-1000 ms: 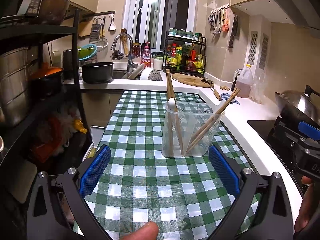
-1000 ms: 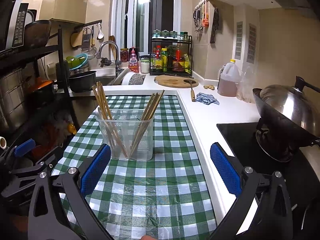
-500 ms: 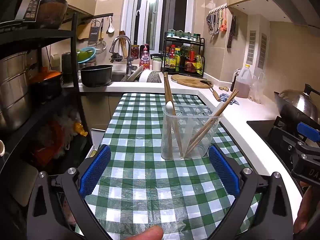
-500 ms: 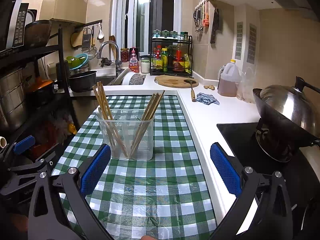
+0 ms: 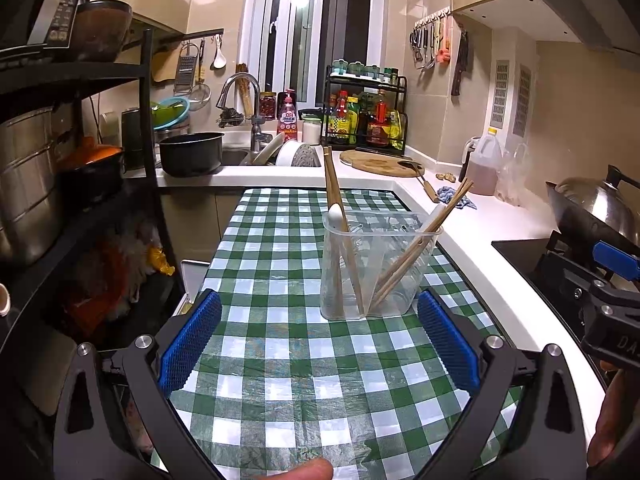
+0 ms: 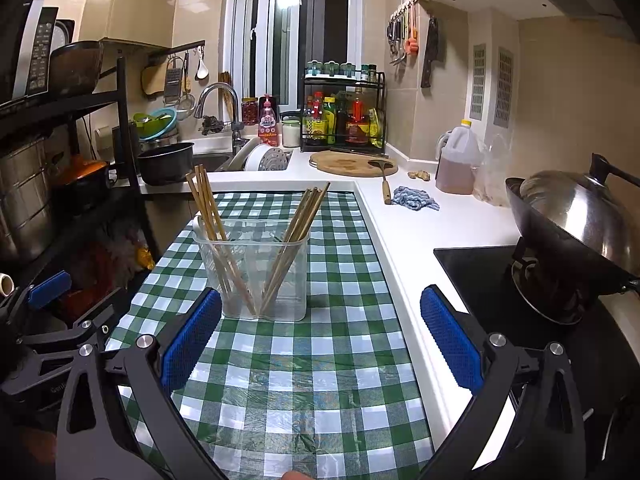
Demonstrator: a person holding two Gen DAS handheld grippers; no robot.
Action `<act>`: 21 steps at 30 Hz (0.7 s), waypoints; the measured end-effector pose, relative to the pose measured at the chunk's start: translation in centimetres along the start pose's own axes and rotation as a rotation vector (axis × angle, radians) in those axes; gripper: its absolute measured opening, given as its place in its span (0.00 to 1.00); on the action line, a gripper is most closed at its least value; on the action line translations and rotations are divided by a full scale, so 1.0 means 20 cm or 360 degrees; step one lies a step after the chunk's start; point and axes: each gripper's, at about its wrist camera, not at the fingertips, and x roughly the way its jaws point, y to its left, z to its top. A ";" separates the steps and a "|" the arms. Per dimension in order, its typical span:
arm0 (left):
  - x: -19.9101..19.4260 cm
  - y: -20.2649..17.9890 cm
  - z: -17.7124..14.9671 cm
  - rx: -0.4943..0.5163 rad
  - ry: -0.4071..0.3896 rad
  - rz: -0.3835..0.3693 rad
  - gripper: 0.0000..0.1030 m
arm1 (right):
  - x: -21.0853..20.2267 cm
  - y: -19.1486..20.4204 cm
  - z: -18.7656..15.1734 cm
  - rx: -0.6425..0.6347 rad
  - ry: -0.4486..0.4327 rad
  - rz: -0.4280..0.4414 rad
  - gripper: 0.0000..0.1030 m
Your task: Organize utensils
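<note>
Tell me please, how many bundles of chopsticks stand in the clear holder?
2. One bundle leans to the left side of the clear holder; the other bundle leans to the right side. How many single sticks each bundle has is hard to tell.

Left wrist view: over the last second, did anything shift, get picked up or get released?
The left tongs backed off and tilted up slightly: the clear plastic utensil holder with wooden chopsticks sits a little farther away. Nothing was grasped or released. The right tongs stayed open and empty; the holder stayed put on the green checkered tablecloth.
</note>
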 end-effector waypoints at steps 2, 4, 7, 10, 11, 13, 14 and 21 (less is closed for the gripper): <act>0.00 0.00 0.00 0.0002 -0.0001 0.0002 0.93 | 0.00 0.00 0.00 0.0002 0.0001 0.0001 0.95; 0.00 0.00 0.00 0.0001 0.0001 0.0001 0.93 | 0.00 0.00 0.00 0.0001 0.0001 0.0000 0.95; 0.00 -0.01 0.00 0.0010 -0.0003 0.0001 0.93 | 0.00 0.00 0.00 0.0001 0.0002 0.0001 0.95; 0.00 -0.01 0.00 0.0009 -0.0001 -0.0003 0.93 | 0.00 0.00 0.00 0.0000 0.0002 -0.0001 0.95; 0.00 -0.01 0.00 0.0012 -0.0002 -0.0002 0.93 | 0.00 0.00 0.00 0.0001 0.0003 0.0002 0.95; -0.01 -0.01 0.00 0.0014 -0.0003 0.0000 0.93 | 0.00 0.01 0.00 0.0000 0.0001 -0.0002 0.95; -0.01 0.00 -0.01 0.0013 -0.0005 -0.0001 0.93 | 0.00 0.01 0.00 0.0000 0.0002 -0.0001 0.95; -0.01 0.01 -0.01 0.0012 -0.0009 -0.0003 0.93 | 0.00 0.01 0.00 0.0000 0.0002 0.0001 0.95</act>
